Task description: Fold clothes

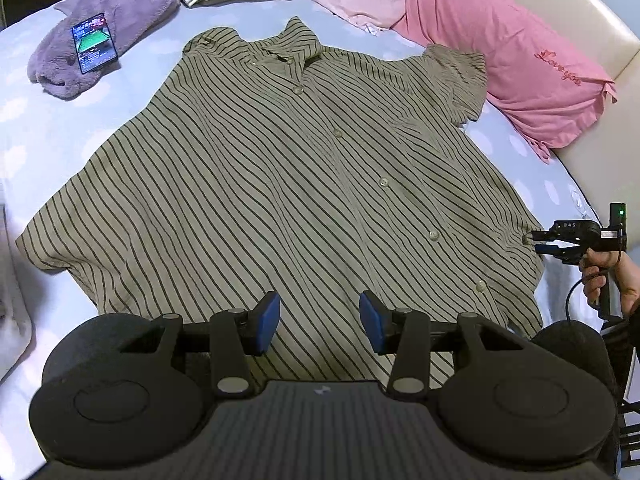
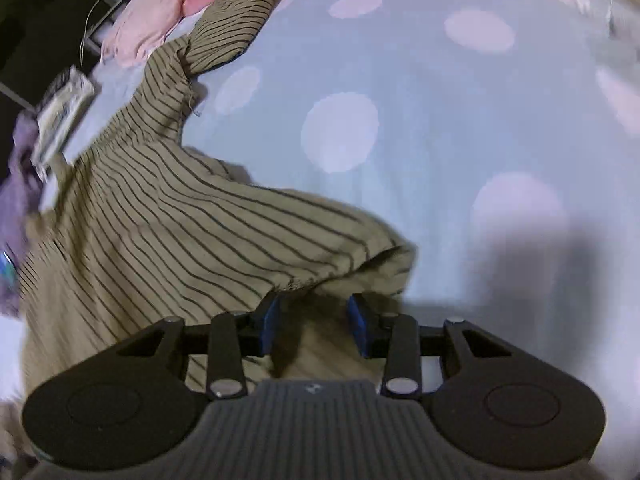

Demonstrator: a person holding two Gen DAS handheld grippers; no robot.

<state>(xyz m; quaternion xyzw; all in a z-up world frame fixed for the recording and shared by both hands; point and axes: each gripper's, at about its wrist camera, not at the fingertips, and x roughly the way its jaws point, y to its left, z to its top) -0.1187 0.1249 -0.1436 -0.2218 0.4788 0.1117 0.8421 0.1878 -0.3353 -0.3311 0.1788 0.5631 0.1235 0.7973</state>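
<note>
Left wrist view shows the striped button-up shirt (image 1: 288,184) spread flat on the polka-dot bedsheet (image 1: 48,136); left gripper (image 1: 319,322) hovers half-open at its hem, 6 o'clock. Right gripper (image 2: 312,320) at 3 o'clock, jaws parted, seemingly straddling the shirt's edge, unclamped.

Left hand-held gripper (image 1: 319,322) tilted downward, jaws parted, right hand-held gripper (image 2: 311,318) likewise angled down, jaws apart

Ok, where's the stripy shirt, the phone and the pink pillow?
stripy shirt (image 1: 280,184): left wrist view, middle of its front.
phone (image 1: 95,42): left wrist view, its lit screen.
pink pillow (image 1: 500,52): left wrist view, middle of its cover.
</note>
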